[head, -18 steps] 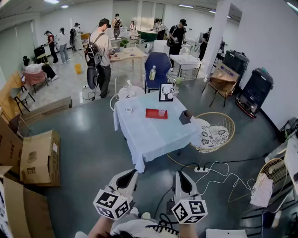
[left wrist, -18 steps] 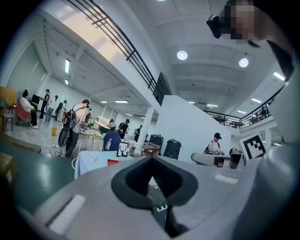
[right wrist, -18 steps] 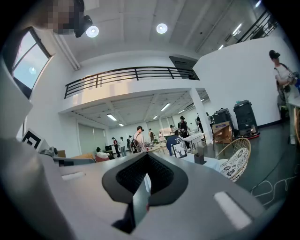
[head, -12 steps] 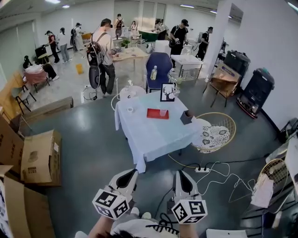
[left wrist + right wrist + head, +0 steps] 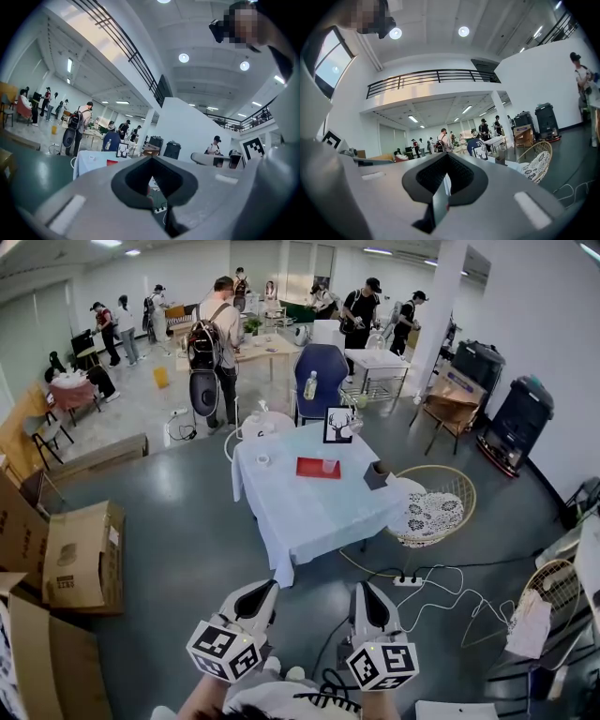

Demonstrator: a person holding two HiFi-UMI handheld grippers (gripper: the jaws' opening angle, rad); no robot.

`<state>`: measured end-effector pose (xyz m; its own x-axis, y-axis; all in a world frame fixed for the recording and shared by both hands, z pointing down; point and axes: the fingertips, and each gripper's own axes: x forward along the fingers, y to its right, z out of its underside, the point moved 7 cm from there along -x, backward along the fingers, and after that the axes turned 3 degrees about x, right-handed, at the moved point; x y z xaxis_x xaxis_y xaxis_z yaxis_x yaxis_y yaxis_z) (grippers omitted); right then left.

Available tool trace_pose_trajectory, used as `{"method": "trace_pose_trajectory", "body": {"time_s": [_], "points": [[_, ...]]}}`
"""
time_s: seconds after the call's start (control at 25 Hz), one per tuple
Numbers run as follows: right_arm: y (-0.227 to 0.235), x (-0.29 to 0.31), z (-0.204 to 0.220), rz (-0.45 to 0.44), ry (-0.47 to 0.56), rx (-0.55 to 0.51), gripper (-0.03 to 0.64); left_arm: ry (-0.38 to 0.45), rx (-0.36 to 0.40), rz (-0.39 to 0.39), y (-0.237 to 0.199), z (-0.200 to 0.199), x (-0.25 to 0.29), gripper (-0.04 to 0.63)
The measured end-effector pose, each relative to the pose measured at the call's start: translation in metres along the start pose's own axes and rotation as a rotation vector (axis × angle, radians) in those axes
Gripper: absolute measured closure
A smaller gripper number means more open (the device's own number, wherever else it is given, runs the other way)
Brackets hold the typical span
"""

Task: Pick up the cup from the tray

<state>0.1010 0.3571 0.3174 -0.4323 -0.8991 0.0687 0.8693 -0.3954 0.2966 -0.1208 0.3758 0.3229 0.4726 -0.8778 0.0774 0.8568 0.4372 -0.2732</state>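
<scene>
A clear cup (image 5: 328, 466) stands on the right end of a red tray (image 5: 312, 468), on a table with a white cloth (image 5: 309, 507) in the middle of the room. Both grippers are held low near my body, far short of the table. In the head view my left gripper (image 5: 266, 588) and my right gripper (image 5: 365, 590) point toward the table, each with its jaws together and nothing between them. The left gripper view shows the tray (image 5: 111, 162) small in the distance past the shut jaws. The cup is too small to make out there.
On the table are also a small white cup (image 5: 260, 461), a framed deer picture (image 5: 335, 426) and a dark box (image 5: 373, 476). A round wicker chair (image 5: 427, 507) stands right of it, a blue chair (image 5: 319, 381) behind. Cardboard boxes (image 5: 80, 559) sit left. A power strip with cables (image 5: 405, 582) lies on the floor ahead. Several people stand at the back.
The person with the backpack has stepped a little to the right. Both grippers keep their place and stay shut.
</scene>
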Motion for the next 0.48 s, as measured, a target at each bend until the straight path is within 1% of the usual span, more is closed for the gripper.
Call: {"method": "trace_pose_trajectory", "body": {"time_s": [0.24,0.4,0.48], "points": [[0.0026,-0.0007,0.0009,0.006,-0.011,-0.009,0.592,-0.003,-0.001,-0.003,0.0029,0.0012,0.0016,0.594],[0.0051,-0.0010,0.0013,-0.011,-0.016,0.019,0.591,-0.002,-0.011,-0.001,0.0052,0.0024,0.0032,0.594],[0.0087,-0.0007,0.0008,-0.012,-0.023,0.022,0.591,0.000,-0.001,-0.001,0.0092,0.0013,0.0072,0.594]]}}
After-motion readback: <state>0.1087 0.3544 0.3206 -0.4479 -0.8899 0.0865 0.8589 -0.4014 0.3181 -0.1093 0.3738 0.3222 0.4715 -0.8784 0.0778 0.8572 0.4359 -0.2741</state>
